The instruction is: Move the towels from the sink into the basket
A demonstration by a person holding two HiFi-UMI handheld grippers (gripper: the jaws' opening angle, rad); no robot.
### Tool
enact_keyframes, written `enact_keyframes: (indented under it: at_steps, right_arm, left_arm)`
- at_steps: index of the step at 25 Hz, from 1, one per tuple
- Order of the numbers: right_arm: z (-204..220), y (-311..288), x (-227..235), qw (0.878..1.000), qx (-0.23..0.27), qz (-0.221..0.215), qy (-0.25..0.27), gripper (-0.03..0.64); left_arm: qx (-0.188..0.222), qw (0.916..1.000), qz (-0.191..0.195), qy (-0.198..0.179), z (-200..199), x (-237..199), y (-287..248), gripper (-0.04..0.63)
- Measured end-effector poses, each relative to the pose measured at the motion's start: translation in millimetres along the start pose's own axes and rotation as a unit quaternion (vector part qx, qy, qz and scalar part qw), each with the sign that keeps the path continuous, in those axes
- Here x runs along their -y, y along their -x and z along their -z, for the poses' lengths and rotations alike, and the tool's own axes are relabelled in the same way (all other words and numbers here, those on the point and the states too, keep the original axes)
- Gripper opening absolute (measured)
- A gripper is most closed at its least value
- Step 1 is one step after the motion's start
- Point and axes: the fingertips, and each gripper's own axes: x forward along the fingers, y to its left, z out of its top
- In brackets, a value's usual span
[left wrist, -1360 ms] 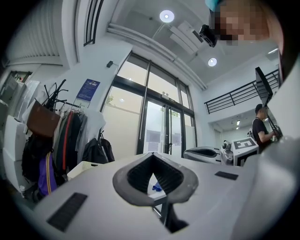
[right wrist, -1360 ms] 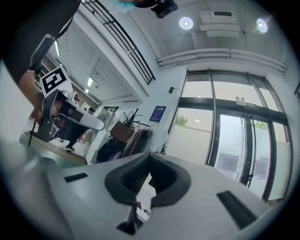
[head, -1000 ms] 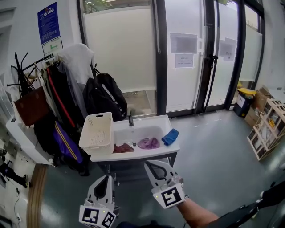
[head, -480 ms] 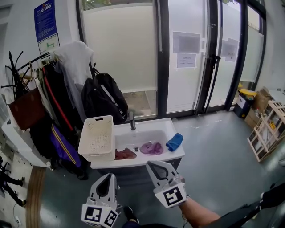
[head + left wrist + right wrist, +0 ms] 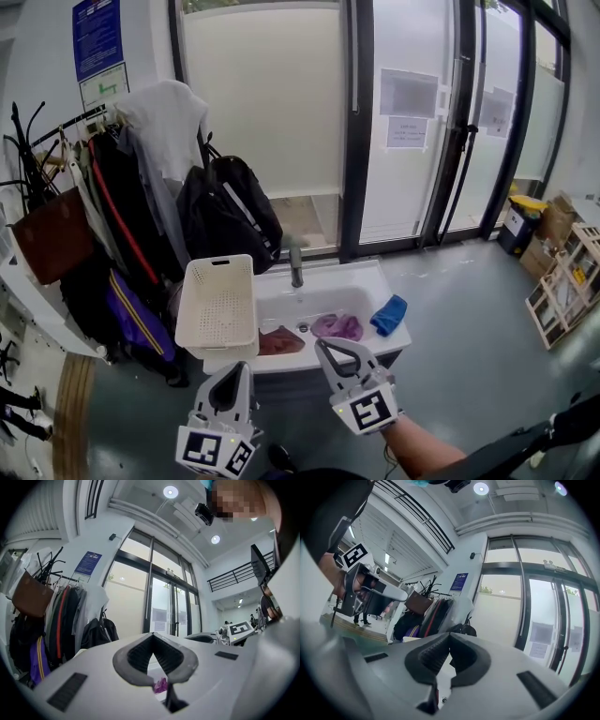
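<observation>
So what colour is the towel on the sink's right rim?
Blue. The towel shows best in the head view.

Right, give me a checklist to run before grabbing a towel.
1. Towels waiting: ok. Red towel and purple towel lie in the sink; blue towel on its right rim.
2. Basket empty, at the sink's left end: ok.
3. Left tongs open: not ok, shut, empty.
4. Right tongs open: not ok, shut, empty.
5. Tongs over the sink: not ok, both seem short of it.
</observation>
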Motion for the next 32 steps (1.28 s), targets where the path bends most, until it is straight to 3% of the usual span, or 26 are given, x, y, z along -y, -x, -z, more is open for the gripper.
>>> enact_keyframes:
  at_steps: [8, 15, 16, 17, 26, 32]
  right_arm:
    - [3, -66, 0, 1.0, 0.009, 0.006, -0.003, 0.005]
    - [28, -121, 6, 0.999, -0.026, 0.017, -0.026, 0.009]
    - [33, -127, 5, 0.999, -0.03, 0.014, -0.027, 0.042]
    - [37, -134, 5, 0.999, -0.033, 0.008, -0.028, 0.072]
    - [88, -181, 4, 0.995, -0.051, -0.07, -0.049, 0.121]
    - [147, -213, -8, 0.981, -0.096, -0.152, -0.072, 0.193]
  left_arm:
    - [-0.005, 0.9999, 0.012, 0.004, -2, -61, -25, 0.008]
    - [-0.015, 0.9992, 0.037, 0.009, 2, -100, -48, 0.008]
    - [-0.016, 0.9991, 0.036, 0.012, 3, -104, -53, 0.008]
    - [-0.017, 0.9991, 0.035, 0.014, 3, -108, -57, 0.008]
    - [-0.033, 0.9991, -0.001, 0.026, 16, -130, -97, 0.008]
    - [-0.059, 0.997, -0.042, 0.026, 33, -141, -119, 0.008]
